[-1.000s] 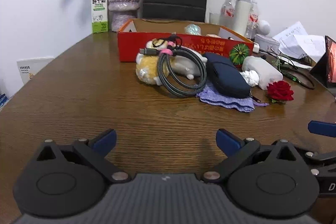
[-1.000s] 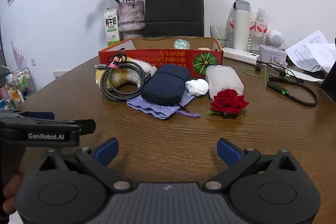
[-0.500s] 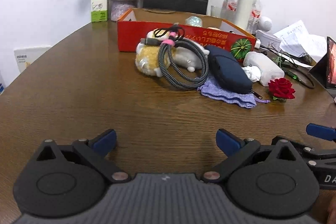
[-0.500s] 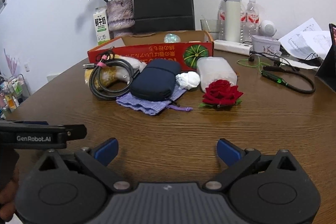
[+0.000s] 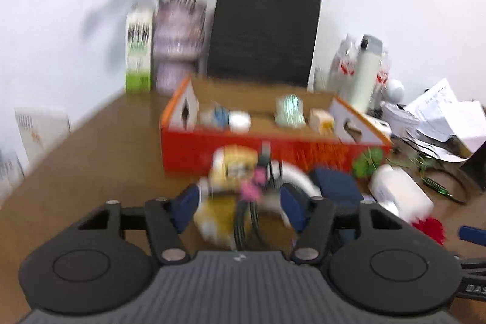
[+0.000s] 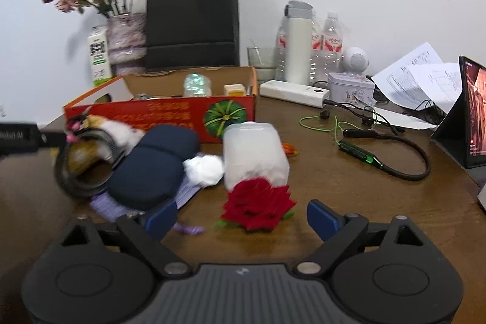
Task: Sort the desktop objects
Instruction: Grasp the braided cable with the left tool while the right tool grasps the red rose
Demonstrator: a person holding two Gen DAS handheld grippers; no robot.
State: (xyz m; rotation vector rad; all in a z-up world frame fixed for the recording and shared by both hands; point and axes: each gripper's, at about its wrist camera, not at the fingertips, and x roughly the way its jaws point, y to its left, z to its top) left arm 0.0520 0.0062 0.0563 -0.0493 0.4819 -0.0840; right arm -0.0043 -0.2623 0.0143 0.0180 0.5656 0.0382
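Red cardboard formed the box point(image 5: 273, 148) into which sorted items were evidently meant to go; several small things already lay inside it, while the rest of the clutter was heaped on the table just in front of its near wall.

The left gripper point(image 5: 240, 204) was framed around the plush toy point(image 5: 226, 172) and the coiled cable point(image 5: 246, 220) draped over it; its jaws were closing with both between them, though through the blur no firm contact of the pads could be made out, so no grip was judged complete. The cable was probably meant to be lifted off first, since it lay on top.

The right gripper point(image 6: 240, 217) was set low before the rose point(image 6: 258, 204); its jaws were closing too, yet stood well clear of the petals on either side, and nothing was held. The rose rested against the near end of a white container point(image 6: 253, 152), with a crumpled tissue point(image 6: 204, 169) and a navy case point(image 6: 152, 169) to the left, the case lying on a lilac pouch point(image 6: 104, 207).

Brown wood-grain was seen on the table point(image 6: 349, 202); along the plain white wall behind it were ranged a vase of dried flowers point(image 6: 126, 38), a milk carton point(image 6: 98, 56), a black paper bag point(image 6: 191, 20), bottles, a power strip, loose papers and a tablet at the right edge.
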